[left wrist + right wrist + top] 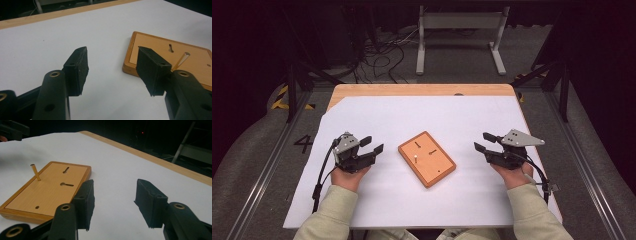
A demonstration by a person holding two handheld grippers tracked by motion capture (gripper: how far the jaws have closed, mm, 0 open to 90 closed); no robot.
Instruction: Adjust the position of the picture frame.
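Observation:
A flat wooden board [427,158] with a raised rim lies at the middle of the white sheet, turned at an angle. One thin peg [416,159] stands in it, and it has two keyhole slots [66,184] and a small hole. My left gripper [373,145] rests left of the board [160,47], open, with nothing between its jaws [112,68]. My right gripper [483,141] rests right of the board [47,190], open and empty too [113,202]. The peg [35,172] leans slightly in the right gripper view. Both grippers point inward at the board.
A white sheet [432,120] covers most of the wooden table [422,90], whose far edge shows bare. Beyond the table stand a white metal frame [459,35] and loose cables [382,55] on the floor. Metal rails run along both sides.

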